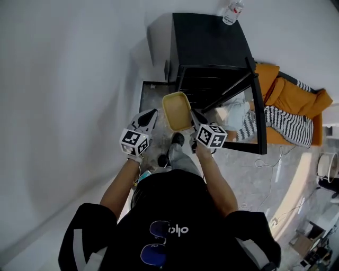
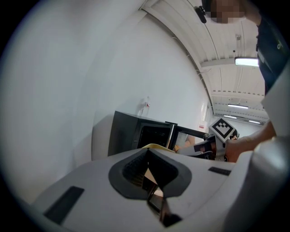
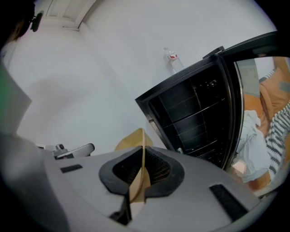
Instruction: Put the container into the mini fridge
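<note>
Head view: I'm holding the yellow container [image 1: 176, 111] in the air between both tongs, just ahead of them and in front of the open mini fridge [image 1: 209, 47]. Right tongs [image 1: 194, 114] are clamping its right rim. Left tongs [image 1: 154, 111] are sitting at its left rim. The door [image 1: 256, 106] is standing open just right of the right tongs, and I'm judging that the likeliest thing to clip going in. Writing: the white print [image 1: 177, 230] on my shirt is looking like "olio", not certain. The marker cubes [image 1: 211, 136] are carrying patterns only. The bottle [image 1: 232, 11] on the fridge top, well beyond the tongs, is wearing a label too small to read.

Left gripper view: pads are closing on a tan sliver that matches the container, so I'm reading this as a pinch on the left rim. Yellow rim is showing just past the tips. It's a thin bite. If the two tongs start pulling apart or twisting, I'm expecting the rim to pop out and the container to drop to the floor [image 1: 238, 169]. A red sign [image 2: 200, 126] on the far wall is unreadable.

Right gripper view: jaws are pinching the container wall edge-on, with the wall running straight between the pads. Wire shelves [image 3: 190, 118] are sitting ahead and to the right. The other risk is the front rim catching a shelf edge, or the container going in tilted. No brand is showing on the fridge.
</note>
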{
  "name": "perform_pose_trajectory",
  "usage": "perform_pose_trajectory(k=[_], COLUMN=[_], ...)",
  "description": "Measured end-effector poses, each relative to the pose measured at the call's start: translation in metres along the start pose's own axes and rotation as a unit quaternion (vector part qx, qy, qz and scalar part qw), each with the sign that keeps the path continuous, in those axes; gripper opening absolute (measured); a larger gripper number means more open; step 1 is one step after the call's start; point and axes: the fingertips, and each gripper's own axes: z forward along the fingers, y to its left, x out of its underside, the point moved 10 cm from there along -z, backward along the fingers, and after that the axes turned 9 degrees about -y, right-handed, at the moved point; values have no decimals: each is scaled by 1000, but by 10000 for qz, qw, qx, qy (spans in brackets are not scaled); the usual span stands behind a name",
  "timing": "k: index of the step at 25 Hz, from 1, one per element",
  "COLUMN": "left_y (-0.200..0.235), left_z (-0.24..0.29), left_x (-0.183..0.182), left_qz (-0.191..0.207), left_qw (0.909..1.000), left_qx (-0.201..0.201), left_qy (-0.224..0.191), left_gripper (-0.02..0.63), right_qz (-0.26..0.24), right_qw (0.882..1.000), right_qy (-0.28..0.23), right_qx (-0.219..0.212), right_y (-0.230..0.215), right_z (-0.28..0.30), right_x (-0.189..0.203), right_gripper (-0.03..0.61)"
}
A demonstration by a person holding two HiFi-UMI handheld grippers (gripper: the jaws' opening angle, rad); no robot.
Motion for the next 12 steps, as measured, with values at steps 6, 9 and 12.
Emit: perform_pose_trajectory(k=[6,9,12], left_y=[-21,-33,-43], left_z=[56,77,89], left_x=[5,9,11], left_qz=[40,54,53], left_qw=[9975,9950,9932], left_qx=[699,988,1146], left_qy=[121,168,194], left_gripper=[8,8,8], right_qz=[199,298,360], right_qw=[9974,9944,9922], right_qy=[-341,-490,-565], right_qx=[600,883,1051], right_y=[-40,-57,-68], right_z=[-36,-55,-69], right_x=[-11,-12,-12], right_gripper=[25,25,25])
